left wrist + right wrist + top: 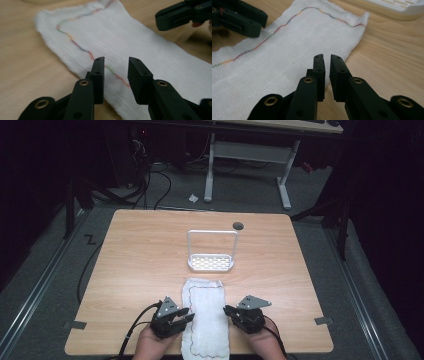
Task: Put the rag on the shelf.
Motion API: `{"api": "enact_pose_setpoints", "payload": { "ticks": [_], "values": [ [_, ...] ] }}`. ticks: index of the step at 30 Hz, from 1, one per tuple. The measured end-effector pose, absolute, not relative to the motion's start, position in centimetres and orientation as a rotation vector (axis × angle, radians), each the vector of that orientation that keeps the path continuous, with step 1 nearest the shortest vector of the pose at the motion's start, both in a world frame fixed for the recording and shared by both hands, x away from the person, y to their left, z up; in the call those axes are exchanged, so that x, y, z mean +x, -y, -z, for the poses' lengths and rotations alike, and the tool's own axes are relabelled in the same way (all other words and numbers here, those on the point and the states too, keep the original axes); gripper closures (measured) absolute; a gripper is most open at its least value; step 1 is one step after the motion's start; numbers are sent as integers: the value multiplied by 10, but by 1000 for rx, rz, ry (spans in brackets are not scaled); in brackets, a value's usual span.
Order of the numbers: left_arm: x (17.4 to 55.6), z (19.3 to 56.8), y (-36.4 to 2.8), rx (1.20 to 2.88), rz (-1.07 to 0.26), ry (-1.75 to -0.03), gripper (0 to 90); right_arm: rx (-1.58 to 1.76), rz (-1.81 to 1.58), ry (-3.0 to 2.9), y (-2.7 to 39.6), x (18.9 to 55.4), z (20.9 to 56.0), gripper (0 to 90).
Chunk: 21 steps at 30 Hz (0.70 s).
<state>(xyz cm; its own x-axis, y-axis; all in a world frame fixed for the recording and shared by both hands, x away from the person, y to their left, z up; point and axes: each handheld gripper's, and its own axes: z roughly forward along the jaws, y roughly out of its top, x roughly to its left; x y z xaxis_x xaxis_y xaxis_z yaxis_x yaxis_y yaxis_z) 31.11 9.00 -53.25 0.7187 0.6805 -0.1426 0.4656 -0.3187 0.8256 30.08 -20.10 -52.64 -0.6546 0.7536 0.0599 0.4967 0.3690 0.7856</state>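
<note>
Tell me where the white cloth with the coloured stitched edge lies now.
In the high view, the white cloth lies flat at the wooden table's near edge, between both grippers, just before the white rack.

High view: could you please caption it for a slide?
Two hand-held grippers, left and right, flank a white cloth before a rack.

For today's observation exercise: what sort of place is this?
Probably a lab or workshop set up for recording: a bare wooden table on grey carpet, cables trailing across the floor, and a white-legged desk in the dark background.
</note>
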Motion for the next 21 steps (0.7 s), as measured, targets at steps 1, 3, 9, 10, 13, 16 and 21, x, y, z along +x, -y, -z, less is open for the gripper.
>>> {"api": "enact_pose_setpoints", "payload": {
  "ticks": [1,3,9,10,13,16,21],
  "values": [
    [317,530,-94,1944,-316,-909,646,1110,-1180,-2309,204,302,526,817],
    [327,529,-97,1918,-348,-948,605,1129,-1194,-2294,209,304,525,807],
    [379,534,-87,1928,-436,-1065,578,1159,-1212,-2244,216,307,524,766],
    [385,535,-83,1936,-441,-1073,576,1159,-1214,-2241,217,307,523,750],
    [397,538,-75,1953,-439,-1104,577,1165,-1221,-2237,217,308,524,712],
    [407,539,-70,1946,-397,-1141,586,1164,-1216,-2235,218,310,525,711],
    [406,539,-63,1959,-394,-1134,668,1158,-1210,-2231,217,313,526,702]
  ]
}}
